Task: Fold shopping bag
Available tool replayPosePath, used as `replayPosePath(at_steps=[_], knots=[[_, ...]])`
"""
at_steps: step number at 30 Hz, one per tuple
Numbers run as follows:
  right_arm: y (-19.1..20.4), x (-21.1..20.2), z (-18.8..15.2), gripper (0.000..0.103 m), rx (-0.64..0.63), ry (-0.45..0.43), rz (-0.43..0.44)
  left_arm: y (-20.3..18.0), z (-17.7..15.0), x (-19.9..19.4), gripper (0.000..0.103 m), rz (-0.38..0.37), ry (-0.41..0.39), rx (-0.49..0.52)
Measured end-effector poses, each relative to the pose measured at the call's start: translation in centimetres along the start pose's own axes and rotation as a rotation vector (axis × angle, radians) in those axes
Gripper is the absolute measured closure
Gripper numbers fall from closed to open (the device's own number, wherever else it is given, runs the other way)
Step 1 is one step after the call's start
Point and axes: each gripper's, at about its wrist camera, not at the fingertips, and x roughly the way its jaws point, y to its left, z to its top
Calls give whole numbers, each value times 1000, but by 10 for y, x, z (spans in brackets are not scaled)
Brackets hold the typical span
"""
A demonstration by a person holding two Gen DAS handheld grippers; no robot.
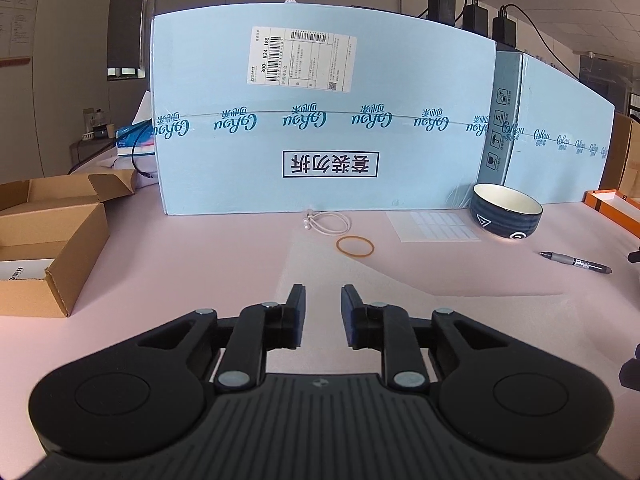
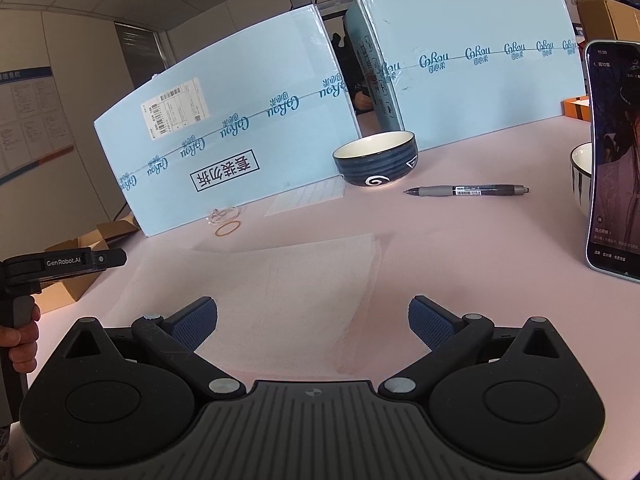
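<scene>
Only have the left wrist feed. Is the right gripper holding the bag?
Observer: No. The right gripper is open wide. The shopping bag lies flat on the table under and ahead of its fingers, and it is not pinched.
Operator: Anything further right that I can't see?
Observer: A phone stands upright at the right edge with its screen lit. A white bowl sits partly behind it.
Operator: How does my left gripper look from the side?
Observer: The left gripper is near the bag's left edge. It seems raised off the sheet, and nothing hangs from its tip.
</scene>
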Motion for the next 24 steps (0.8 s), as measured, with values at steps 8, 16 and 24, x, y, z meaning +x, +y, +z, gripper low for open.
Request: replayPosePath(at_steps=[8, 16, 24], knots=[[4, 0, 0, 0, -8, -11, 25, -13, -13, -11, 54, -64, 33, 0], [7, -3, -2, 0, -5, -18, 32, -50, -43, -13, 50, -163, 123, 95], [9, -4, -3, 0, -2, -18, 48, -69, -54, -12, 49, -178, 156, 168]])
